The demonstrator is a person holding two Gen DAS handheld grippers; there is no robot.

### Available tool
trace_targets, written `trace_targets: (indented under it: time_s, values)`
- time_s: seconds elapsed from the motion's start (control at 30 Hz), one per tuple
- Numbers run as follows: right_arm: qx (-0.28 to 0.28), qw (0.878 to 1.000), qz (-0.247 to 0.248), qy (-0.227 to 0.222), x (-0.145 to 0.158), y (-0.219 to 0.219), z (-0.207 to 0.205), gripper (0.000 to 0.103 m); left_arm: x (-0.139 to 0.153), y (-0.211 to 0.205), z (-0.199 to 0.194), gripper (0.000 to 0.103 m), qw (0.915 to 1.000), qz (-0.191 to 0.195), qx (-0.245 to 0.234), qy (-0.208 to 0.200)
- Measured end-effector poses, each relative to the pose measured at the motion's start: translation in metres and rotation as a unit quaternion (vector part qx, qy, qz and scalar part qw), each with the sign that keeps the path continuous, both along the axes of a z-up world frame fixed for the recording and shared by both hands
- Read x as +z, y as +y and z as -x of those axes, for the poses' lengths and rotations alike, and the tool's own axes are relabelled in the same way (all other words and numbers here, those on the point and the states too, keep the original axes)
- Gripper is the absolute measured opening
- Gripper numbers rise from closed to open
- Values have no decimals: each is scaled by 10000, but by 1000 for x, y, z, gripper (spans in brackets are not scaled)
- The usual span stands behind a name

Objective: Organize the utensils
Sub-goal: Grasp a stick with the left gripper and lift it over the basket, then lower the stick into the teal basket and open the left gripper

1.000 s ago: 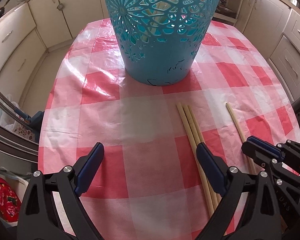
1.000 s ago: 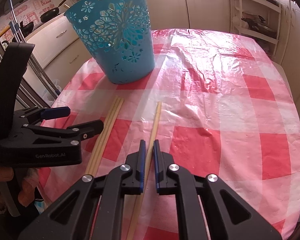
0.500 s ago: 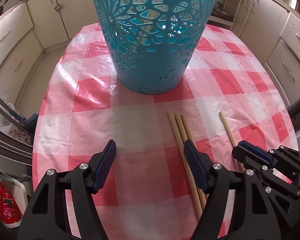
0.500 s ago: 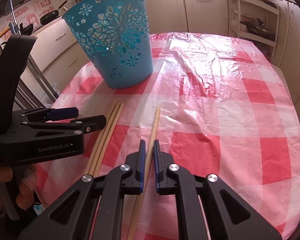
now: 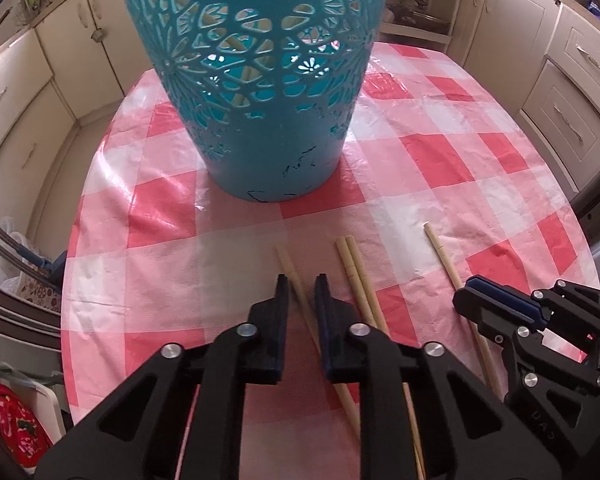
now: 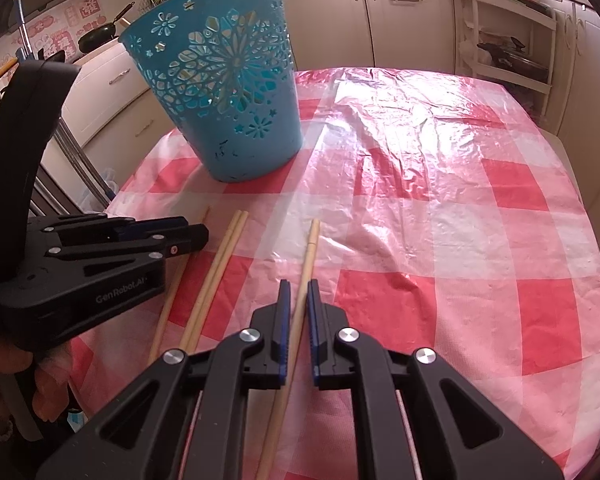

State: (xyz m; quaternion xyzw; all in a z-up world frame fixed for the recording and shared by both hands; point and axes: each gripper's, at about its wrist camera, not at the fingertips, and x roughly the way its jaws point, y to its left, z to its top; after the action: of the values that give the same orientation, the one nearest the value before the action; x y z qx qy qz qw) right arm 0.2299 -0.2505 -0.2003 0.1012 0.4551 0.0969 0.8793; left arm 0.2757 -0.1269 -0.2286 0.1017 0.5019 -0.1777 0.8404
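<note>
in the left wrist view the left gripper (image 5: pixel 301 292) sits at the bottom centre of the frame, its jaws having just been closing, now narrow with one chopstick (image 5: pixel 290 270) clamped between them. that stick runs from the lower middle up toward the teal basket (image 5: pixel 260 128), which stands in the upper centre on the red and white checked tablecloth (image 5: pixel 440 168). just right of the held stick lies a pair of chopsticks (image 5: pixel 354 270) side by side on the cloth.

in the right wrist view the right gripper (image 6: pixel 298 300), bottom centre, is drawn narrow on another chopstick (image 6: pixel 309 252), whose tip points up the frame. the basket is in the upper left there, with pale sticks showing through its cut-out wall. at the left edge a hand (image 6: pixel 40 380) grips the left gripper's handle.
</note>
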Motion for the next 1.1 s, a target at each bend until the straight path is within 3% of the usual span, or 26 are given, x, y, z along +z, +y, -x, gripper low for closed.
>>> trace_targets:
  time_s: [0.5,0.63,0.73,0.83,0.9,1.0,1.1]
  values:
    - [32,9997,217,-47,0,4,-7,9,-3,-18,0,5,9994,-156,-273,-129]
    - [54,9994,321,-122,-1,6,-8,9,10,-10,3,5,9992,-3,-338,-216]
    - [49,9993,319,-162,-2,5,-7,9,33,3,4,5,9972,541,-439,-289]
    - [29,9994,310,-173,-2,5,-7,9,66,18,6,5,9896,1233,-584,-463]
    - [15,9995,282,-173,-3,5,-7,9,96,33,7,5,9774,1916,-651,-612]
    - [6,9995,243,-176,-3,4,-7,9,141,49,9,5,9580,2596,-664,-1024]
    - [0,9996,222,-176,-3,3,-7,9,182,54,4,5,9457,2793,-600,-1552]
